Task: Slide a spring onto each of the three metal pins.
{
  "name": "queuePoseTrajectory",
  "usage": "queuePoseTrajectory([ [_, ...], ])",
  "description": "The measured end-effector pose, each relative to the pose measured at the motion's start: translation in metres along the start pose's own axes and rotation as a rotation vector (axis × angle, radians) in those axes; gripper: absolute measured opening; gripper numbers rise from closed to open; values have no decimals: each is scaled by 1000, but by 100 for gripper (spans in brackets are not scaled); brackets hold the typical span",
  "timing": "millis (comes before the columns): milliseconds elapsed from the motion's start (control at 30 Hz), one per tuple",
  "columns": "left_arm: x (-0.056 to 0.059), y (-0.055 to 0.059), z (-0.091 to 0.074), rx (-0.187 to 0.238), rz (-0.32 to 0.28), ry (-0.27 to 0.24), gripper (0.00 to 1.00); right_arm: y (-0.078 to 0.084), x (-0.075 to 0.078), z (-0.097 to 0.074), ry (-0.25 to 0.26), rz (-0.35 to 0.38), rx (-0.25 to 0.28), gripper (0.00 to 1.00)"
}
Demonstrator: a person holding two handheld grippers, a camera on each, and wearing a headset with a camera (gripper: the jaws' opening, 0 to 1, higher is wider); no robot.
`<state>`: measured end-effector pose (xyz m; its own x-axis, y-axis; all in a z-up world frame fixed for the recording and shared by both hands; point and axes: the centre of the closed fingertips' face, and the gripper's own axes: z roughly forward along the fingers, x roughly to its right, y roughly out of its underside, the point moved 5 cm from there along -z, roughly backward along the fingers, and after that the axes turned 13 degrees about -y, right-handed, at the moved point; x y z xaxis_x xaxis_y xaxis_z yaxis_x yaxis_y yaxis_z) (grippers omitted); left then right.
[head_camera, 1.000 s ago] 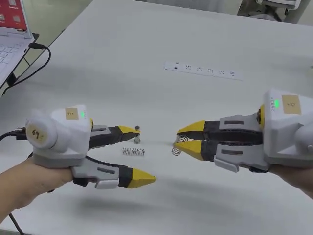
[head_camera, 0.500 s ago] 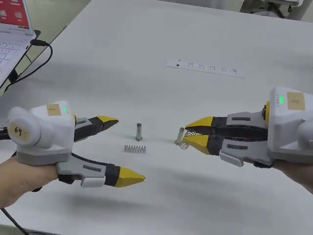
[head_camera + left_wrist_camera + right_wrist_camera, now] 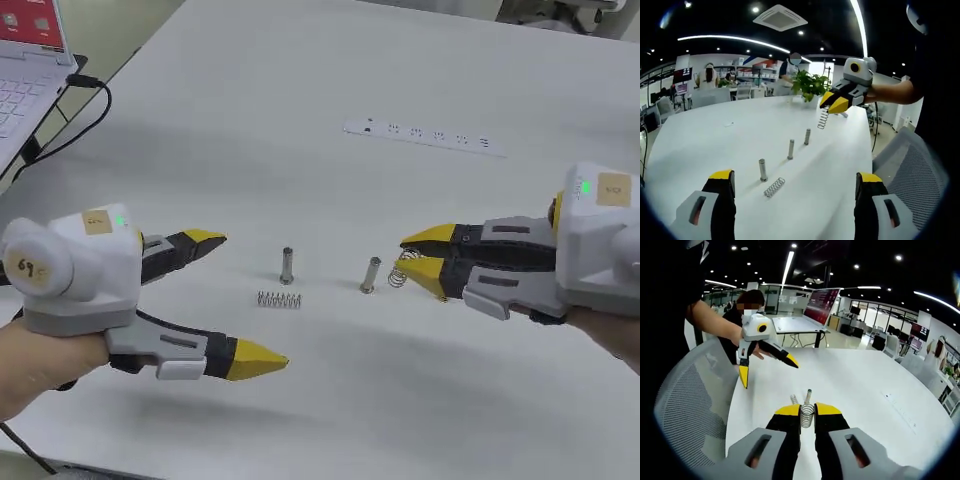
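Head view has the right gripper (image 3: 405,253) nipped shut on one end of a small wire spring (image 3: 398,276). The coil hangs off its yellow tips, just short of the nearest metal pin (image 3: 371,274), which stands upright on the white worktop (image 3: 300,150) directly ahead of those tips. I'd say this is the carry-and-line-up step for a spring; the pins look bare to me, so the job seems barely begun. Next, the coil's open end wants bringing over the pin top and easing down square, or it may snag. The left gripper (image 3: 256,298) holds nothing, jaws spread wide, with a second pin (image 3: 287,265) and a loose spring (image 3: 279,299) lying flat just beyond its tips. The left gripper view shows a row of pins (image 3: 790,149), three slim grey posts. The held spring is thin, silvery, and looks easily bent.
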<state>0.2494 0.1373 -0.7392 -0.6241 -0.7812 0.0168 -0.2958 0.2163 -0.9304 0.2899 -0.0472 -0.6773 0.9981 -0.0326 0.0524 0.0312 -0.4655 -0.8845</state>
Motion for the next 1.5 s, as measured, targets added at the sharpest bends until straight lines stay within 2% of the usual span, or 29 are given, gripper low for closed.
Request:
queuePoseTrajectory([
  [100, -1, 0, -1, 1, -3, -5, 98, 1, 10, 1, 24, 24, -6, 7],
  [367, -3, 2, -4, -6, -7, -18, 98, -5, 24, 7, 49, 30, 3, 7],
  [533, -5, 2, -5, -4, -9, -26, 98, -2, 37, 13, 57, 50, -15, 7],
  [800, -5, 4, -6, -10, -15, -29, 98, 4, 47, 21, 60, 66, -48, 7],
  [1067, -6, 4, -6, -12, -18, -36, 98, 15, 53, 29, 50, 99, -76, 7],
  [1133, -6, 4, -7, -12, -19, -35, 98, 15, 54, 30, 51, 115, -65, 7],
  [1500, -7, 5, -10, -16, -18, -44, 98, 21, 55, 39, 47, 116, -97, 7],
])
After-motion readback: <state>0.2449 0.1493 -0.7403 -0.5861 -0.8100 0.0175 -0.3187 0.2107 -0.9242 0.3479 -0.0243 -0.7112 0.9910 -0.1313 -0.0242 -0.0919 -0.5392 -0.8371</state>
